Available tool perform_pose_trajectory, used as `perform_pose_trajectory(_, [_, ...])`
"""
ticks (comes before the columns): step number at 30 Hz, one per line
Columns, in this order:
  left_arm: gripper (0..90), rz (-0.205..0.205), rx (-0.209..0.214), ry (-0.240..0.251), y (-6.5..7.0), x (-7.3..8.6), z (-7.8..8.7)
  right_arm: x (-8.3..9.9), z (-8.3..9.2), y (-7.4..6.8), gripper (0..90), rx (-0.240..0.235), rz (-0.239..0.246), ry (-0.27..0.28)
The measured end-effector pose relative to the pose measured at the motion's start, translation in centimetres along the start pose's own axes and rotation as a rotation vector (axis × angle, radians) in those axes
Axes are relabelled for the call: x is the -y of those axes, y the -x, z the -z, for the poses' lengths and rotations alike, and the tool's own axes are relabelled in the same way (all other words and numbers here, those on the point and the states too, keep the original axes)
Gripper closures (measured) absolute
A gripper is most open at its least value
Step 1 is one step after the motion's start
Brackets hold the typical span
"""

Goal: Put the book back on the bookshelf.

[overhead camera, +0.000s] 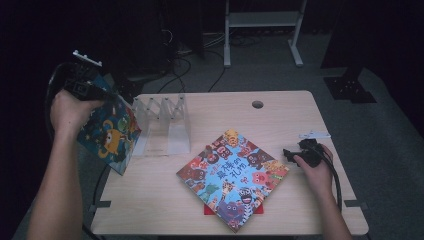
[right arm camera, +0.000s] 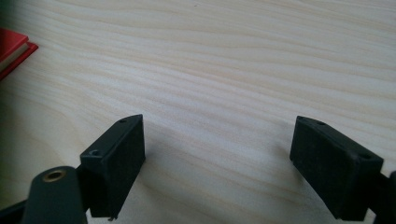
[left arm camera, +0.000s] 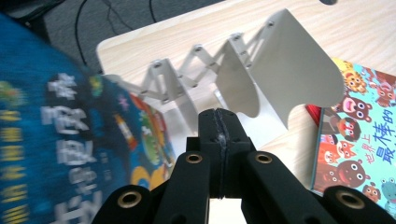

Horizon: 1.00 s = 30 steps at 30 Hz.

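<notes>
We have the blue picture book [overhead camera: 111,134] at the left edge of the high view, hanging tilted off the worktop [overhead camera: 280,107] corner, just beside the white folding rack [overhead camera: 165,125]. Our left claw [overhead camera: 100,95] is pinching its top edge, jaws pressed together. The risk, as we judge it: a thin edge grip lets the book swing or slip, and its lower corner could knock the rack. Our left forearm runs up the left side, wrist bent over the book. At right, our right claw [right arm camera: 217,158] rests spread and empty beside the second book [overhead camera: 232,177].
</notes>
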<state>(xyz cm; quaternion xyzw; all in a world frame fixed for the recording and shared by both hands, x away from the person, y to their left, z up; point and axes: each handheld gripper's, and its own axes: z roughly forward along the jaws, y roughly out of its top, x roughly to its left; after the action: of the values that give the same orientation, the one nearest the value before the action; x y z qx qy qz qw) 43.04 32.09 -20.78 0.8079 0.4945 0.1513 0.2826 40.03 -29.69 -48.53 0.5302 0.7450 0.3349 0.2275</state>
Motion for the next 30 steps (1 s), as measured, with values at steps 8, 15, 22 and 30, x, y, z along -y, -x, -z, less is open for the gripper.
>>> perform_pose_trajectory(8, [88.2, -0.068, 0.071, -0.004, 2.7, 1.3, -1.8, 0.0, 0.0, 0.0, 16.7, 0.0, 0.0, 0.001])
perform_pose_trajectory(15, [88.2, -0.127, 0.109, -0.012, 5.1, 2.3, -3.1, 0.0, 0.0, 0.0, 16.7, 0.0, 0.0, 0.001])
perform_pose_trajectory(22, [85.6, -0.154, 0.134, -0.022, 6.5, 3.5, -4.5, 0.0, 0.0, 0.0, 16.7, 0.0, 0.0, 0.0])
perform_pose_trajectory(30, [74.5, -0.175, 0.165, -0.018, 8.0, 5.5, -6.2, 0.0, 0.0, 0.0, 16.7, 0.0, 0.0, 0.0])
